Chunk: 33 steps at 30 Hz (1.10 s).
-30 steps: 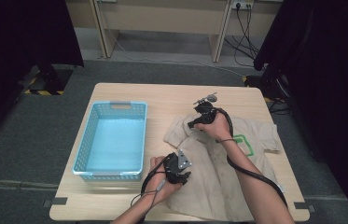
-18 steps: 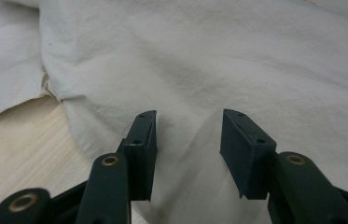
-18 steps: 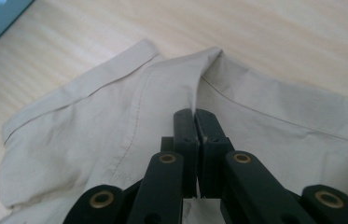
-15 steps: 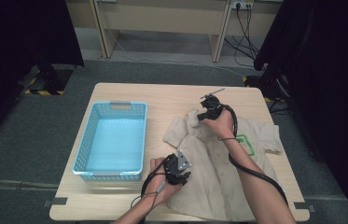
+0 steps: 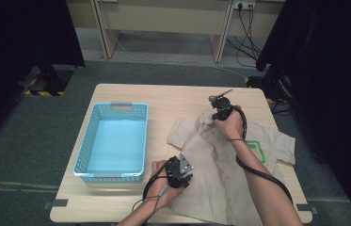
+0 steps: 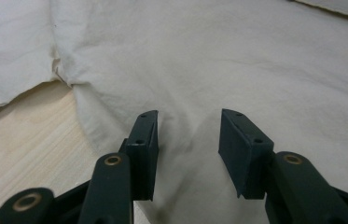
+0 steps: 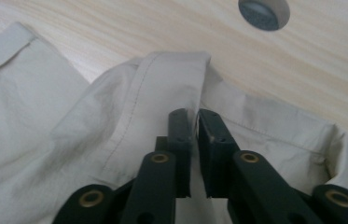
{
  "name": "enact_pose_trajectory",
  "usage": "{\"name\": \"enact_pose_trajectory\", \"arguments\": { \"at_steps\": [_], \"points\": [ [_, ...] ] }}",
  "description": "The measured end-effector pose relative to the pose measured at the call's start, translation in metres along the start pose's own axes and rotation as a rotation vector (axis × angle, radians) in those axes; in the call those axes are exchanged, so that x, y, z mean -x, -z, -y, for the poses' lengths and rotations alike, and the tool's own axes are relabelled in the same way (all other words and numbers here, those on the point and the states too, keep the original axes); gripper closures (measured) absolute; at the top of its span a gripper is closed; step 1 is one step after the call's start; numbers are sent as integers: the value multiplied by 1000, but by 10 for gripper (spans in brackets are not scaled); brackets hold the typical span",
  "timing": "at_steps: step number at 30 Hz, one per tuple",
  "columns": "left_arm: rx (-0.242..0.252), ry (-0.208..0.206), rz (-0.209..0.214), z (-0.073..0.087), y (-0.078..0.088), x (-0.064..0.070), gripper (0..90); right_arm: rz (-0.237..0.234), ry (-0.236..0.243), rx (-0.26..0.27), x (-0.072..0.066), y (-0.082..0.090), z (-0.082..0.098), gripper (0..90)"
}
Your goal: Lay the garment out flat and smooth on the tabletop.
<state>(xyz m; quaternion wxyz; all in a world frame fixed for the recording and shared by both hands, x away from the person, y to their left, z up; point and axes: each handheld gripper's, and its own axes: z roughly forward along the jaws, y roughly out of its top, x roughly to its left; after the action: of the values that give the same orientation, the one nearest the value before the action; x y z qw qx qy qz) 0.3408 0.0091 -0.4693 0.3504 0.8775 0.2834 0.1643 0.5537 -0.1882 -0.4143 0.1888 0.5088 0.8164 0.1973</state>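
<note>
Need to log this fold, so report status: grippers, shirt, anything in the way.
Right gripper shut on the shirt collar, jaws just closed. Left gripper open over shirt cloth, fingers apart. Blue basket beside the shirt, apart from it.

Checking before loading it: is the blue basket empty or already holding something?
Empty: the blue basket shows only its bare floor; the shirt lies beside it.

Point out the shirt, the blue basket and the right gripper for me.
shirt (image 5: pixel 220 160): high view, on its flat beige body.
blue basket (image 5: pixel 84 155): high view, on its left wall.
right gripper (image 7: pixel 195 123): right gripper view, between the fingertips pinching the shirt's collar edge.
</note>
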Motion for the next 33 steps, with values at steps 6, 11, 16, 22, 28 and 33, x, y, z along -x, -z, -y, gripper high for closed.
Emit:
{"name": "enact_pose_trajectory", "arguments": {
  "at_steps": [6,11,16,22,28,33],
  "points": [
    [5,11,1,0,0,1,569,-16,40,83,-17,15,-10,689],
    [9,17,2,1,0,1,566,-195,114,73,-50,13,-13,646],
    [12,18,8,1,0,2,566,-275,131,33,-76,5,-15,608],
    [14,13,12,1,0,4,566,-310,137,-19,-96,-11,-11,577],
    [14,12,18,2,0,5,564,-340,157,-39,-109,-18,-7,528],
    [14,11,20,2,1,6,563,-349,154,-50,-118,-23,-6,499]
  ]
}}
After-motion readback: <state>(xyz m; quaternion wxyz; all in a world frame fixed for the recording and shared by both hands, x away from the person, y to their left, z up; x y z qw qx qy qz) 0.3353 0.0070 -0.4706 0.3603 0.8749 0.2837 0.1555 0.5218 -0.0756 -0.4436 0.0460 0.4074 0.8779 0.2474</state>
